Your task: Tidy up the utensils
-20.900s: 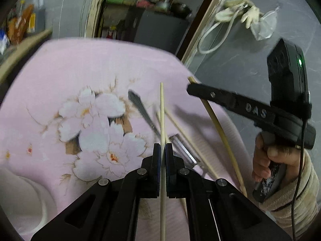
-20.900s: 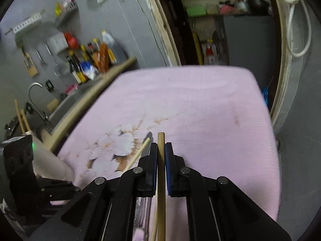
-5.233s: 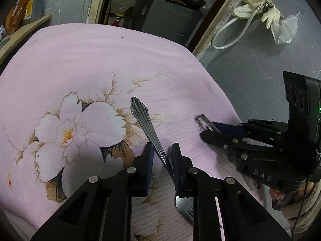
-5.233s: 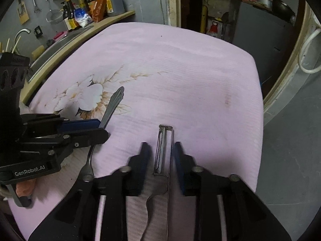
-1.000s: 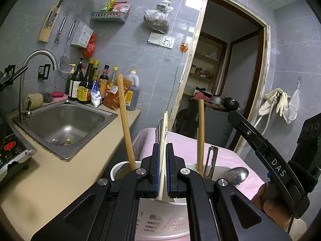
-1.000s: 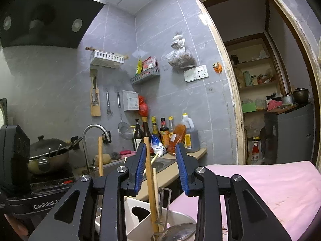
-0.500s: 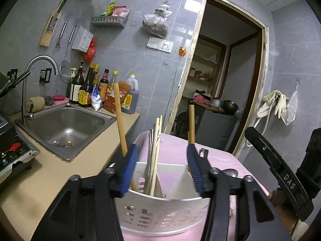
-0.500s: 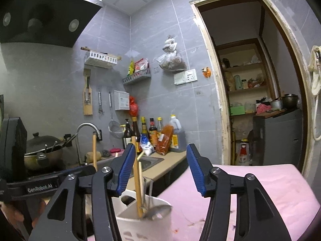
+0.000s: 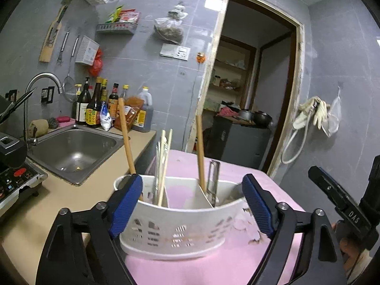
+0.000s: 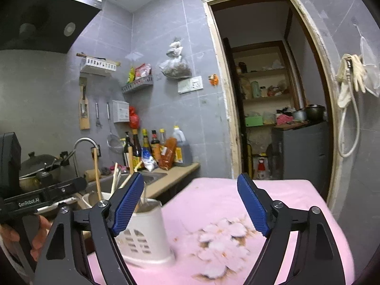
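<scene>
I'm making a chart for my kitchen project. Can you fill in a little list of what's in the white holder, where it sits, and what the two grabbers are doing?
holder: white utensil caddy with dividers, standing on the pink flowered cloth
in it: two wooden handles, pale chopsticks, a metal peeler
left gripper: jaws opening, nothing pressed between the pads
right gripper: jaws opening, nothing between them
beside the cloth: counter with a steel sink and sauce bottles
left on the cloth: no loose utensils in view

"DAS" on right gripper [image 9: 342, 201]; "GenRobot.AI" on left gripper [image 10: 47, 198].
</scene>
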